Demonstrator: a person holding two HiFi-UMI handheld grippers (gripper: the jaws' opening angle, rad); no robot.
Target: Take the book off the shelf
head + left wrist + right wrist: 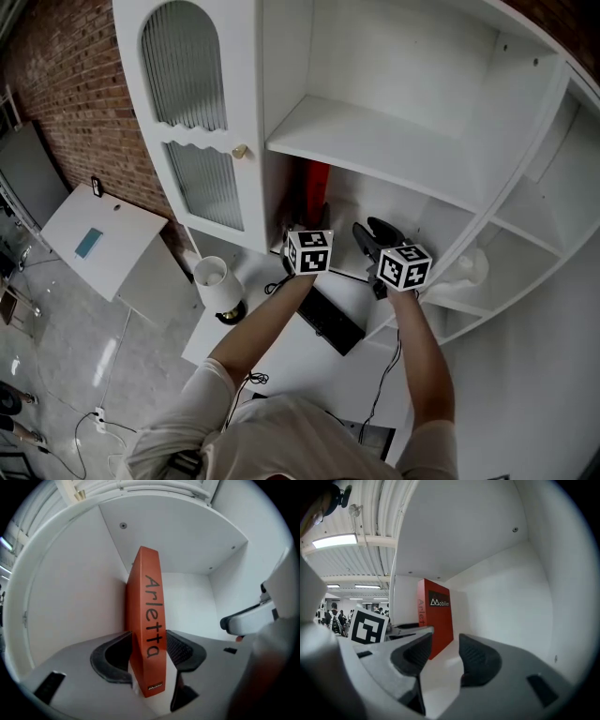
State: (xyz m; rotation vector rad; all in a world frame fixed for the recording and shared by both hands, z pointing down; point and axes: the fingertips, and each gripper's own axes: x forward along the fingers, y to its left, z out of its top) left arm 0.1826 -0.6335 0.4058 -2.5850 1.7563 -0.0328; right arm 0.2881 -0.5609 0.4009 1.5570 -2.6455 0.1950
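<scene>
A red book (317, 187) stands upright at the left end of the lower compartment of the white shelf (375, 141), close to the side wall. In the left gripper view its spine (147, 620) reads "Arletta" and sits between my left gripper (147, 652)'s two dark pads, which both lie against it. In the head view the left gripper (314, 225) reaches into the compartment at the book's foot. My right gripper (443, 653) is open with nothing between its jaws, a little to the right of the book (436, 616) inside the same compartment (370, 234).
A cabinet door with ribbed glass and a brass knob (240, 151) hangs left of the compartment. Below it a white lamp (214, 286) and a black oblong device (328, 319) sit on a white desk. Curved side shelves (525, 234) lie to the right.
</scene>
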